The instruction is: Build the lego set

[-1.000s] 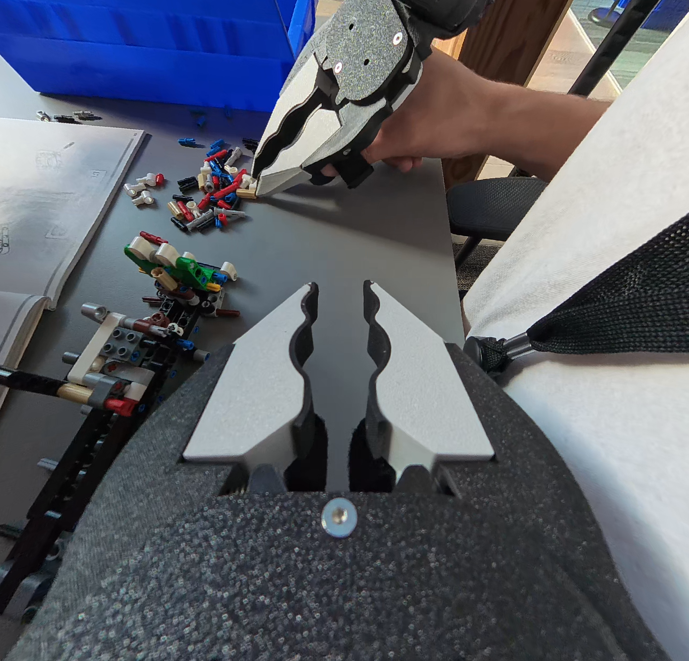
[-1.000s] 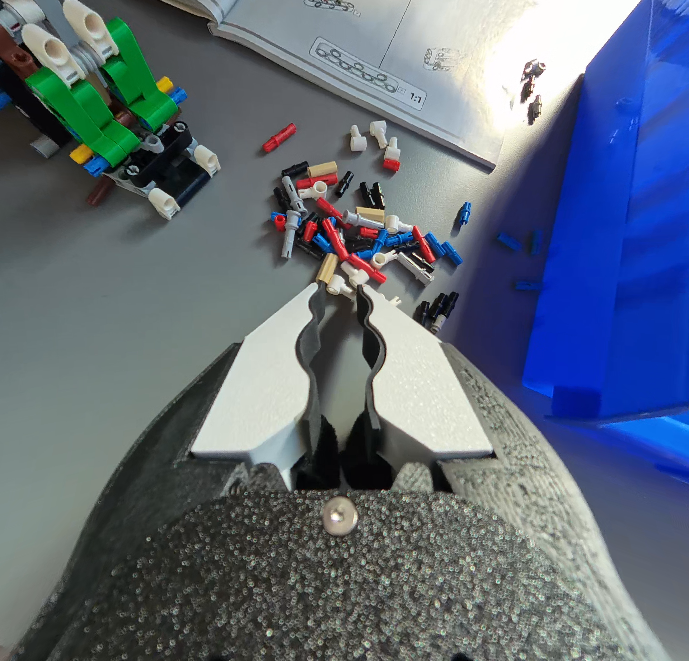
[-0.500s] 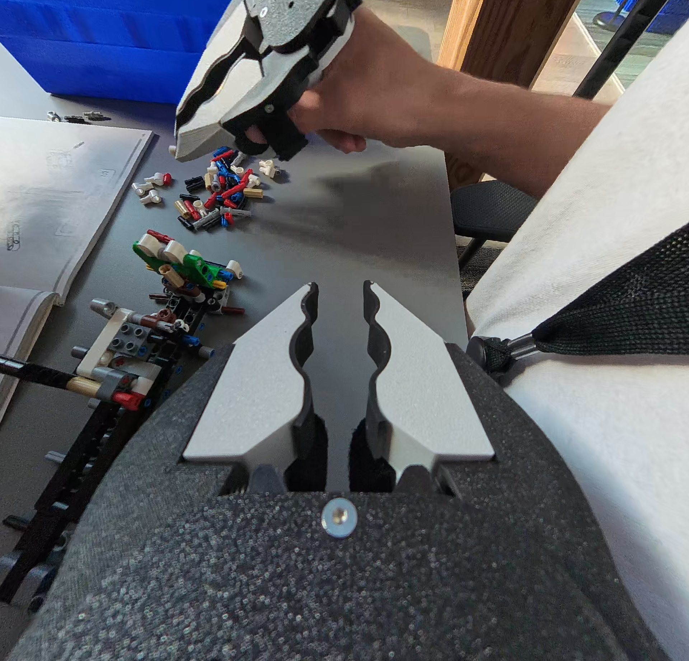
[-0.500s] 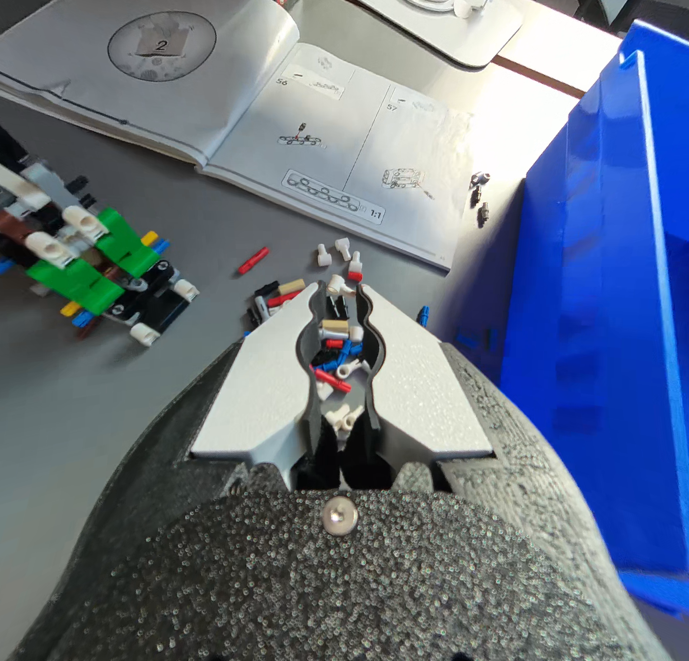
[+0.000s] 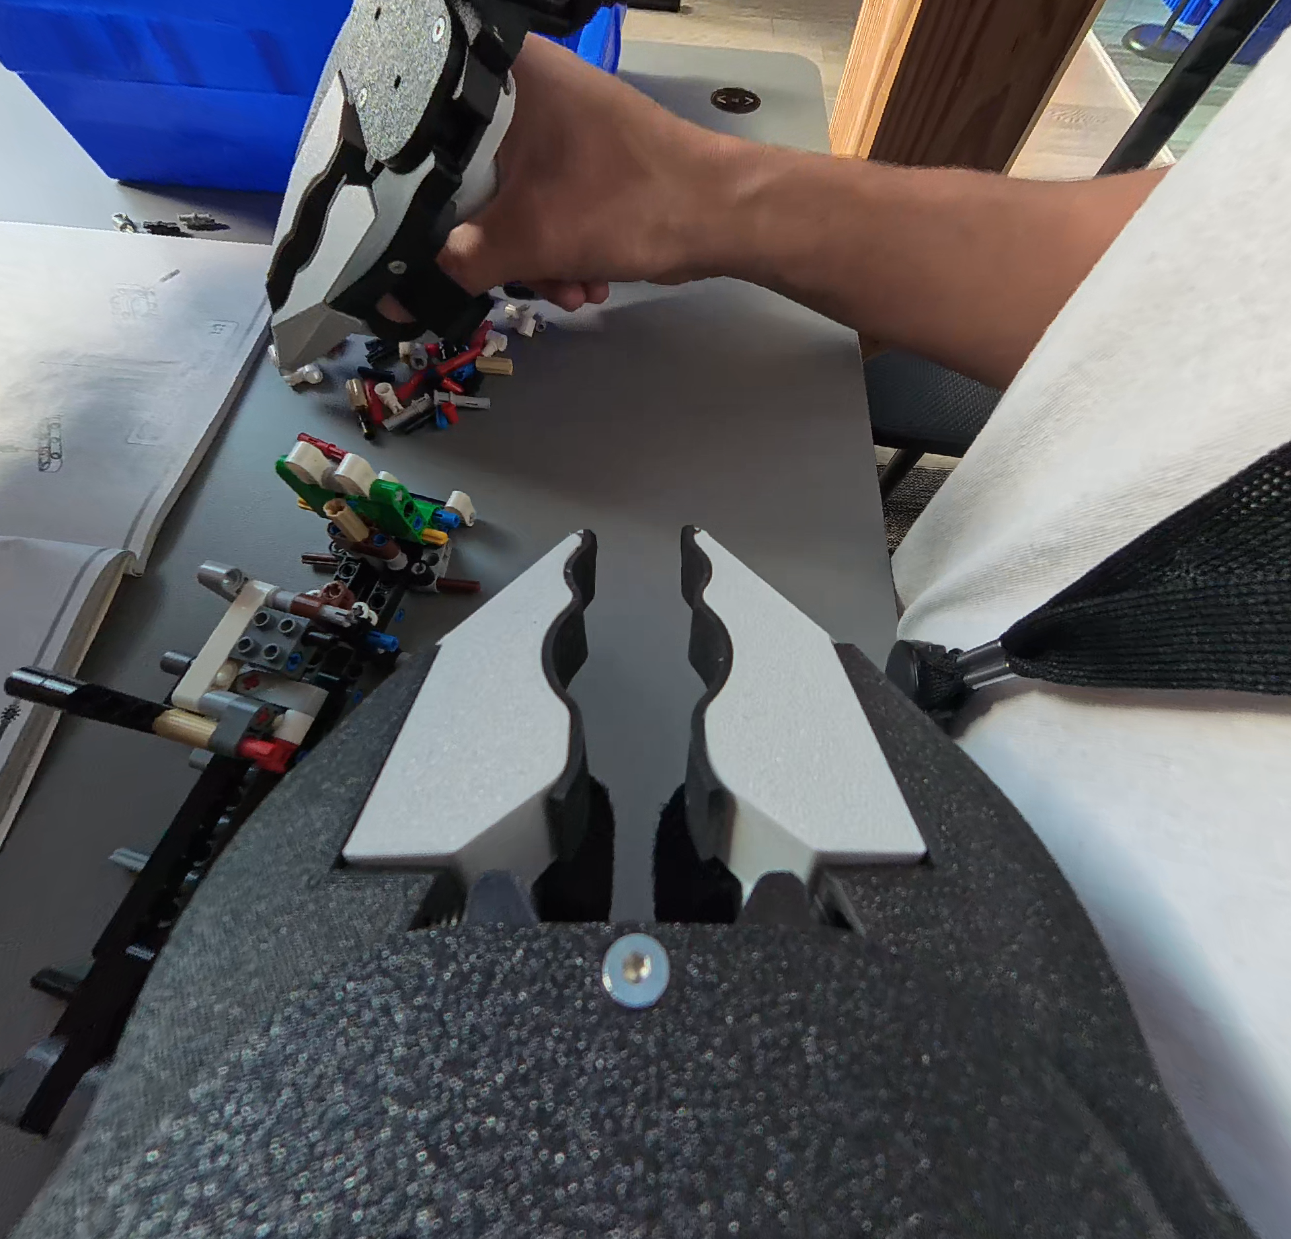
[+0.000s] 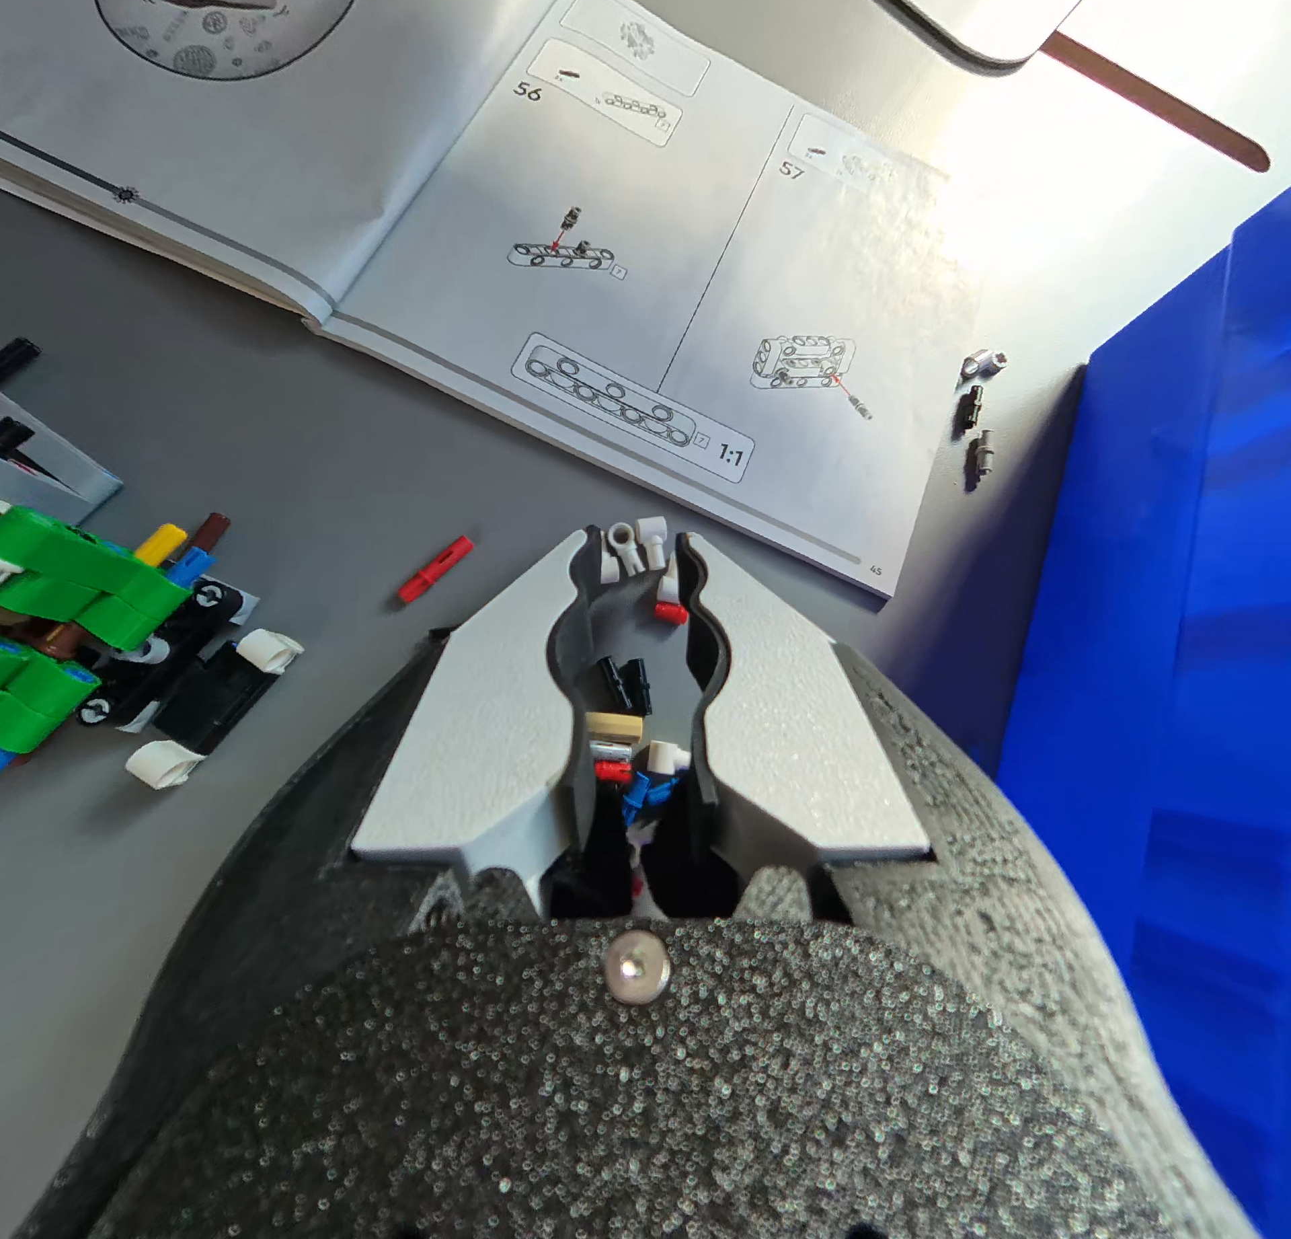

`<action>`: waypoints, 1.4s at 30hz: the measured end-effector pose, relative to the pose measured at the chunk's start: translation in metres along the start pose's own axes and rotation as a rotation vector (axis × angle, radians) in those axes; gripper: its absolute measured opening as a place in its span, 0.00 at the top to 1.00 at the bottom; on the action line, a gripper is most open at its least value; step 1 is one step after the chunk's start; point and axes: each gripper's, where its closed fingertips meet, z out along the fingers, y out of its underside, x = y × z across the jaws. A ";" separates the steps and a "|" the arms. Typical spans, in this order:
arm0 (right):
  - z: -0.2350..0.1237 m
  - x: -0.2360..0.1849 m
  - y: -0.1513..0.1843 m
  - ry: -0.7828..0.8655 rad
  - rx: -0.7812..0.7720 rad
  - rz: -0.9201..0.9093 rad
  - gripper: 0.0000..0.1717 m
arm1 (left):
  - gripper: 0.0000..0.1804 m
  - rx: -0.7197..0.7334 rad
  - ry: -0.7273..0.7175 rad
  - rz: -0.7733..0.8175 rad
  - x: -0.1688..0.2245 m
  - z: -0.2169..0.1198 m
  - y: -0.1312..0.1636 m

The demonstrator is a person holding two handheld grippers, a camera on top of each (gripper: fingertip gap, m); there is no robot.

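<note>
My left gripper (image 5: pixel 637 531) is open and empty, low over bare dark table (image 5: pixel 664 402) close to the person's body. My right gripper (image 6: pixel 637 538) is open and tilted down over a pile of small coloured pins (image 5: pixel 426 381). Its tips are at the pile's far edge, beside the open booklet (image 6: pixel 629 192). Three white connectors (image 6: pixel 632 548) lie on the table between its fingertips, and I cannot see the pads pressing on them. More pins (image 6: pixel 618 730) show through its jaws. In the left wrist view the right gripper (image 5: pixel 297 356) points down at the table.
A part-built model with green beams (image 5: pixel 356 492) and a grey and black frame (image 5: pixel 244 667) lies left of my left gripper. A lone red pin (image 6: pixel 434 568) lies left of the right tips. A blue bin (image 6: pixel 1187 576) stands to the right, with small pins (image 6: pixel 974 402) beside it. The left gripper's tips are roughly 20 cm from the right gripper's. The right tips stand about 5 cm off the lone red pin (image 6: pixel 434 568).
My right gripper rose from the pile's near edge, crossed over it towards the booklet and came down at its far side. Its jaws stand a little wider. The left gripper has not moved.
</note>
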 end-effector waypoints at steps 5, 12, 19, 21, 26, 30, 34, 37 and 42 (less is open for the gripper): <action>-0.017 0.008 0.008 0.005 0.009 0.068 0.88 | 0.88 -0.002 0.004 -0.010 -0.001 0.000 0.002; -0.007 0.009 0.022 -0.008 -0.053 0.133 0.89 | 0.88 -0.007 0.012 -0.004 0.000 0.002 0.001; -0.008 0.009 0.022 0.013 -0.054 0.109 0.95 | 0.88 -0.011 0.013 -0.013 -0.002 0.002 0.003; -0.016 0.009 0.020 0.011 -0.036 0.109 0.95 | 0.88 -0.011 0.010 -0.011 -0.002 0.002 0.003; -0.036 -0.021 0.021 -0.131 -0.016 0.070 0.95 | 0.88 -0.009 0.013 -0.019 -0.001 0.002 0.003; -0.033 -0.020 0.031 -0.097 -0.058 0.041 0.94 | 0.88 -0.011 0.020 -0.014 0.000 0.003 0.004; -0.039 -0.016 0.031 -0.084 -0.043 0.054 0.91 | 0.88 -0.014 0.021 -0.005 0.002 0.003 0.003; -0.055 -0.015 0.034 -0.072 -0.009 0.043 0.91 | 0.88 -0.013 0.026 -0.013 0.003 0.003 0.004; -0.069 -0.012 0.058 0.005 -0.025 0.022 0.92 | 0.88 -0.018 0.044 -0.009 0.006 0.006 0.005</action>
